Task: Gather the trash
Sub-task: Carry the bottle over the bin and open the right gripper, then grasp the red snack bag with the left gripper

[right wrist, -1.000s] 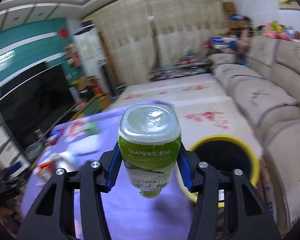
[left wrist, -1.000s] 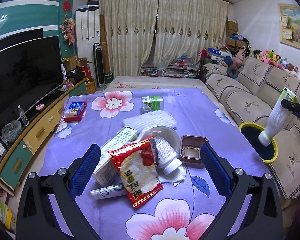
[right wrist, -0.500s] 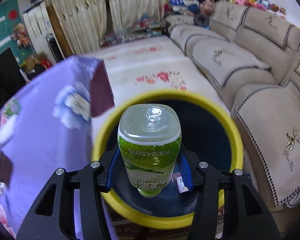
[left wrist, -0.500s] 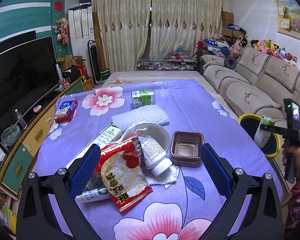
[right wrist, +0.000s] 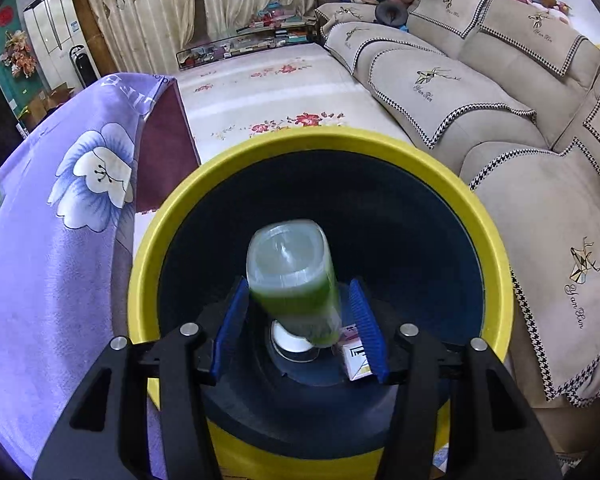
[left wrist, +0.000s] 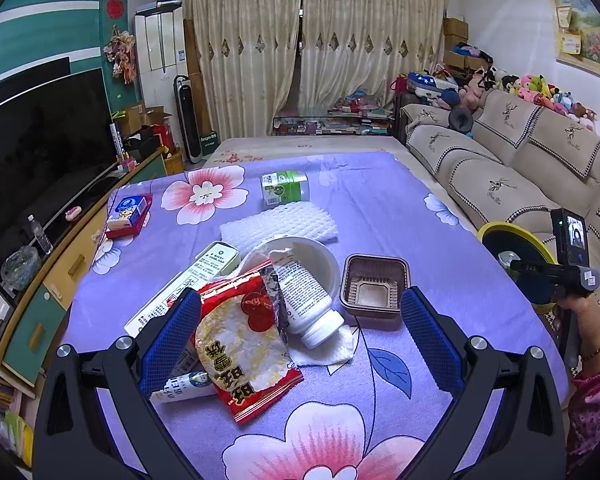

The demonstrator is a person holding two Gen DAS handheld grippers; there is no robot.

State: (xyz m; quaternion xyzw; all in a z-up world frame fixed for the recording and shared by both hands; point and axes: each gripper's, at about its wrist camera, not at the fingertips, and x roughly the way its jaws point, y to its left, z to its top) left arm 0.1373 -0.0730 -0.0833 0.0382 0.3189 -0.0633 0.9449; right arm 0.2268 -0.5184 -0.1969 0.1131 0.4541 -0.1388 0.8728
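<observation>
My right gripper [right wrist: 298, 284] points down into the yellow-rimmed black bin [right wrist: 328, 138]. A green drink bottle [right wrist: 292, 280] is between its blue pads, blurred and tilted, with a gap on each side, so the jaws stand open and do not grip it. My left gripper [left wrist: 300, 298] hangs open over the trash pile on the purple flowered table [left wrist: 380, 208]: a red snack bag [left wrist: 244, 340], a white pill bottle [left wrist: 304, 304] lying in a white bowl [left wrist: 300, 252], a brown plastic tray [left wrist: 374, 290] and a long green-white box [left wrist: 188, 284].
A small carton [right wrist: 354, 354] lies at the bin's bottom. Farther back on the table are a foam net [left wrist: 280, 224], a green can [left wrist: 284, 188] and a blue-red box [left wrist: 130, 210]. A beige sofa [right wrist: 480, 92] stands behind the bin. A hand [left wrist: 576, 312] holds the right gripper.
The right gripper dropped from above the table edge to just over the bin mouth. The bottle, gripped before, now sits loose and tilted between the pads. The left gripper barely shifted.
</observation>
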